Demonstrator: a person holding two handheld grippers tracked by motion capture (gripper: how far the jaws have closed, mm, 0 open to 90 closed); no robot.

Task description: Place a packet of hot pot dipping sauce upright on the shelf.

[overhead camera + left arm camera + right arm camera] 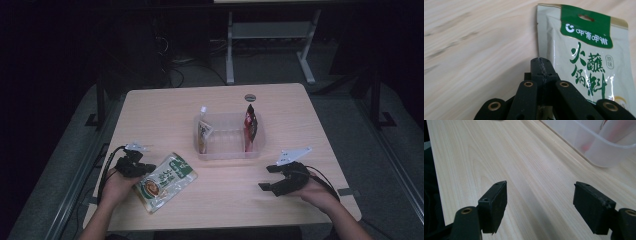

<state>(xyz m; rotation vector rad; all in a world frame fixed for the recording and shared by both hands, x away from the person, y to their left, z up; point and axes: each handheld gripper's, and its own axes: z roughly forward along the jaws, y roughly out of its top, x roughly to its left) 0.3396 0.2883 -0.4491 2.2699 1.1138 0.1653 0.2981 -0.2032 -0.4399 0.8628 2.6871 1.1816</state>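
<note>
At the table's (150, 107) near left, the left gripper (145, 169) has its jaws pressed together, pinching the left edge of a green-and-white sauce pouch (166, 182) lying flat. A clear plastic bin (227, 151) sits mid-table, holding a pale sachet (203, 131) and a red packet (250, 123) upright at its ends. Near right, the right gripper (267, 178) rests spread wide over bare wood, close to the near edge.

Two black handheld grippers, bare forearms

Left gripper (134, 165) and right gripper (285, 180) each carry a grey three-cornered plate, brass-ringed pivot holes and a trailing black cable.
</note>
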